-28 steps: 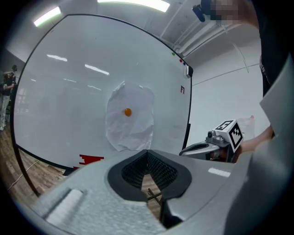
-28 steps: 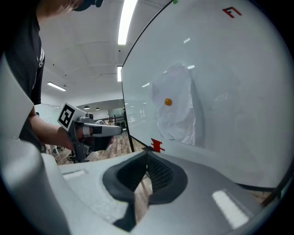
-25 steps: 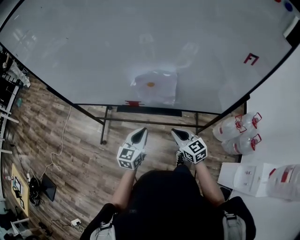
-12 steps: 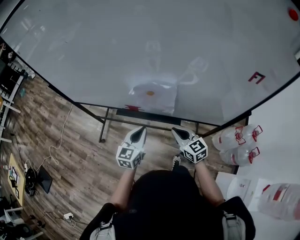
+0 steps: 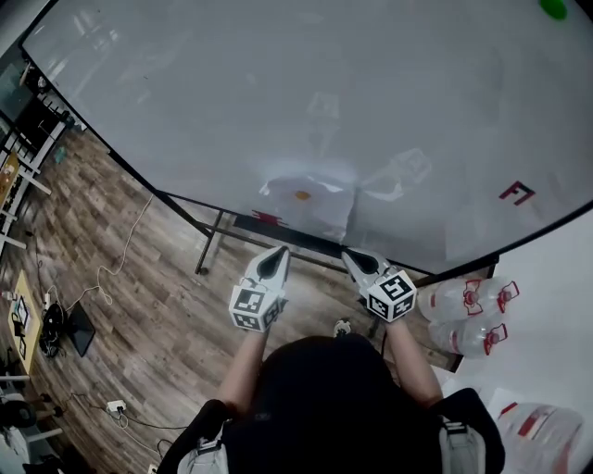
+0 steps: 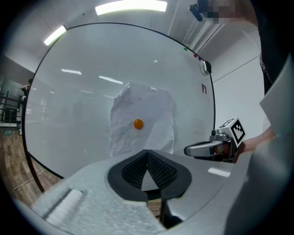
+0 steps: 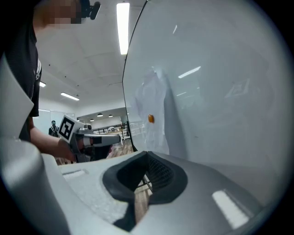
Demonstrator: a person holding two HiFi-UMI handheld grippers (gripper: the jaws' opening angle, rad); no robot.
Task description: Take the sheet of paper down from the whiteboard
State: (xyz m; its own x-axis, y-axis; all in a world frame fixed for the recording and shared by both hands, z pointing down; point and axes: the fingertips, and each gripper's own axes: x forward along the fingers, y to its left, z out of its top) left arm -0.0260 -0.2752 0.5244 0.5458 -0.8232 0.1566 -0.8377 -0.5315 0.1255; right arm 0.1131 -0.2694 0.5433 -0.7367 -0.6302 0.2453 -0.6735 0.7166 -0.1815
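Whiteboard (image 5: 185, 111) on a dark-framed stand over wood-plank floor (image 5: 139, 278). Sheet of paper (image 5: 315, 211), crumpled and white, hangs low on the board near its bottom edge, pinned by one orange magnet (image 5: 301, 195) at its upper middle. Left hand-held gripper (image 5: 277, 254) and right hand-held gripper (image 5: 353, 260) are side by side just below the sheet, tips toward it and apart from it; both have jaws closed together with nothing between them. In the head view the board's dark marker tray (image 5: 306, 243), with a small red item (image 5: 267, 218) at its left end, lies between the tips and the sheet. Clear water jugs (image 5: 463, 315) with red handles stand at right. Cables (image 5: 116, 268) trail on the floor at left. Red mark (image 5: 517, 193) and green magnet (image 5: 553, 7) sit far right on the board.
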